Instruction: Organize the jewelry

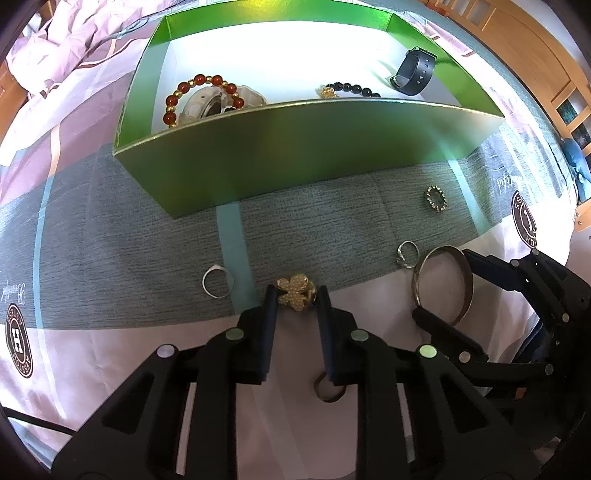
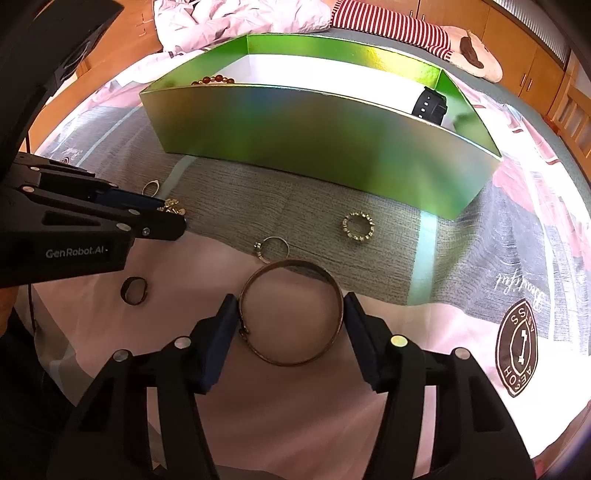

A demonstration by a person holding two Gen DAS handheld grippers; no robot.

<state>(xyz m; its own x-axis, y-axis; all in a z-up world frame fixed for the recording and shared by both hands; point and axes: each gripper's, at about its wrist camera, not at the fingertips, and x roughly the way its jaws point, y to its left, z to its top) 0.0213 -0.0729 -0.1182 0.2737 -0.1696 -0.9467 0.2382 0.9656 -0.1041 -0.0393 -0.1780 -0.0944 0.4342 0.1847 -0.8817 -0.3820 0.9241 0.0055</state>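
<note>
My left gripper [image 1: 297, 295] points down at the bedspread, shut on a gold flower-shaped ring [image 1: 295, 293], with one pad against each side. My right gripper [image 2: 291, 314] is shut on a wide metal bangle [image 2: 291, 362] that lies flat, its pads touching the left and right rim. Behind both stands the green box [image 1: 295, 147]. It holds a red bead bracelet [image 1: 199, 92], a pale watch [image 1: 214, 101], a black bead bracelet [image 1: 351, 89] and a black watch [image 1: 415, 72].
Loose on the bedspread lie a silver ring [image 1: 218, 282], a ring with a stone [image 2: 271, 247], a studded ring [image 2: 357, 226] and a dark ring [image 2: 135, 291]. A striped sleeve [image 2: 391, 24] rests beyond the box. Wooden cupboards [image 2: 524, 33] stand behind.
</note>
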